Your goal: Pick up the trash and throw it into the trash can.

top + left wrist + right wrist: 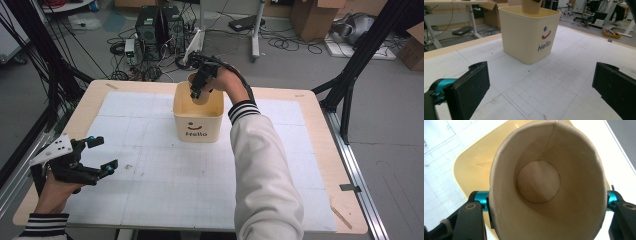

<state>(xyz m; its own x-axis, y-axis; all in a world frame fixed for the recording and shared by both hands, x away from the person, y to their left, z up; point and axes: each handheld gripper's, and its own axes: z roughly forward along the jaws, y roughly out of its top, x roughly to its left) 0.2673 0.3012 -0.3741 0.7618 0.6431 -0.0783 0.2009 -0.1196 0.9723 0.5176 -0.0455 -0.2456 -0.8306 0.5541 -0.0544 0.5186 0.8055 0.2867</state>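
Cup is clamped in your right tool, mouth facing that tool's camera, and it's hanging just over the open top of the cream "Hello" bin in the middle of the bench. Your left tool sits near the bench's left edge, wide open with nothing in it.

Lab: PC towers, floor cables
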